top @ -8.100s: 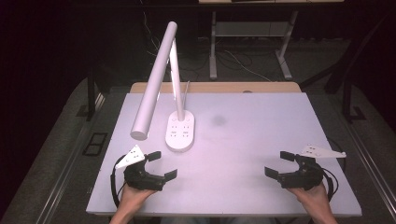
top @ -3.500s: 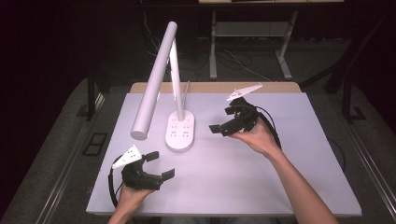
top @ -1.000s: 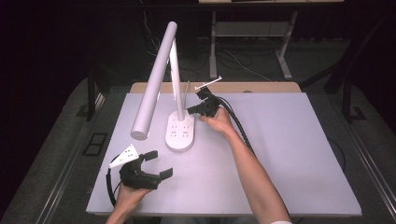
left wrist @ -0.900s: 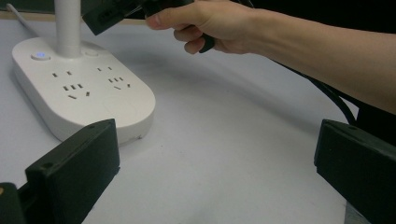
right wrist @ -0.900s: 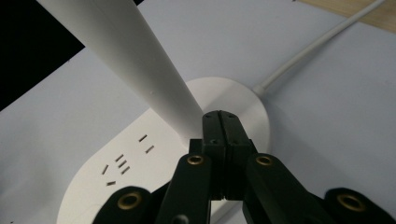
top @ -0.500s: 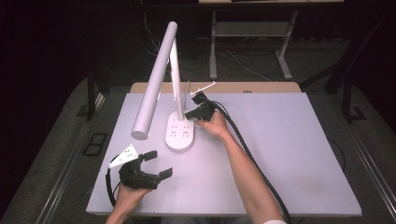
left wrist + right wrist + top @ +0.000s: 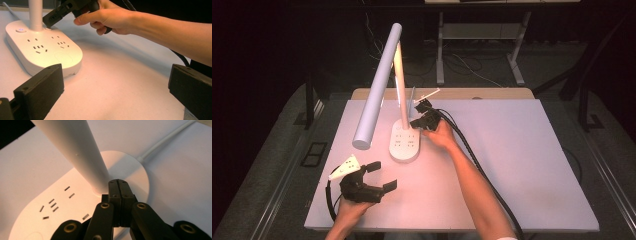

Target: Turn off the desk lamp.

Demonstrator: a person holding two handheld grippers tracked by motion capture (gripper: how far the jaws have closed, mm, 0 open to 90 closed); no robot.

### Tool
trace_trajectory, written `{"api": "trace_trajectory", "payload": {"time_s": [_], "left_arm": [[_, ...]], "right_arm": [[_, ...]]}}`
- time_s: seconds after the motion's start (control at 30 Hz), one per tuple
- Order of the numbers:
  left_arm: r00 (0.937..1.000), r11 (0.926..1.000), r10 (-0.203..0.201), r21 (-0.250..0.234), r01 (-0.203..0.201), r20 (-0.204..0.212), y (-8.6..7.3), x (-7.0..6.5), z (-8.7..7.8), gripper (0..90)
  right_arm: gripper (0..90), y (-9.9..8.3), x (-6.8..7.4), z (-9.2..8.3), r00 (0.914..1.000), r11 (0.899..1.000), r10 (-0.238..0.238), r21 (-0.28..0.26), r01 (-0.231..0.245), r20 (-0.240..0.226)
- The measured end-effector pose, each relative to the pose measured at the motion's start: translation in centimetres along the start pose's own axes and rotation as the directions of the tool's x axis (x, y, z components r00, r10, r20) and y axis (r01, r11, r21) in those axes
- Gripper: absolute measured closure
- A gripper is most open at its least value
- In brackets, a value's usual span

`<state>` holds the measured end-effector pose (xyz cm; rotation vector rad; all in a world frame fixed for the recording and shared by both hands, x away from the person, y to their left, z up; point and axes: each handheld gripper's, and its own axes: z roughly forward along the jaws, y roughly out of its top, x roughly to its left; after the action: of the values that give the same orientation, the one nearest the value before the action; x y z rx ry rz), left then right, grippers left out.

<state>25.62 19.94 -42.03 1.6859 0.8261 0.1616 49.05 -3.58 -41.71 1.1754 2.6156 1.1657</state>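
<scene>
The room behind is dark, and the white table in front of you carries one thing that matters: the desk lamp, standing left of centre toward the far edge. Its white base is a flat oval with socket slots on top and a small round button at the far corner beside the post. The lit head slopes down over the table to your left, and a white cord leaves the back of the base.

Your right gripper has its jaws pressed together, nothing between them, and the joined tip sits on the base right at the foot of the post; from the left gripper view it looks to be pressing a touch spot there. Your left gripper rests near the front edge with its jaws spread wide, well apart from the lamp.

Expect hard, smooth plastic: the base is probably weighted and steady, but glossy enough that a tip can skid. The tall post and long head make it top-heavy, so press straight down, not sideways. If you need to move it, take the post low or pinch the base rim, never the head.
</scene>
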Motion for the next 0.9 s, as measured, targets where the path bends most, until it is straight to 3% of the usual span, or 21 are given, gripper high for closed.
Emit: {"api": "trace_trajectory", "payload": {"time_s": [0.13, 0.37, 0.53, 0.9], "left_arm": [[1.0000, 1.0000, -0.001, 0.000, 0.001, -0.001, 0.02, 0.03, 0.07, 0.0], [1.0000, 1.0000, 0.004, 0.003, -0.004, -0.002, 0.01, -0.05, 0.07, 0.0], [1.0000, 1.0000, 0.002, 0.002, -0.002, -0.001, 0.00, -0.03, 0.06, 0.0], [1.0000, 1.0000, 0.000, 0.004, 0.000, 0.000, -0.01, 0.06, 0.08, 0.0]], "right_arm": [[90.0, -0.08, -0.45, 0.06, 0.9989, 1.000, 0.026, -0.007, -0.026, -0.039], [90.0, -0.19, -0.38, 0.06, 0.9996, 1.000, 0.021, -0.011, -0.021, -0.020], [90.0, -0.17, 0.16, 0.11, 0.9998, 1.000, -0.013, -0.004, 0.013, 0.013], [90.0, 0.07, 0.26, 0.06, 0.9999, 1.000, -0.009, 0.003, 0.009, 0.007]]}}
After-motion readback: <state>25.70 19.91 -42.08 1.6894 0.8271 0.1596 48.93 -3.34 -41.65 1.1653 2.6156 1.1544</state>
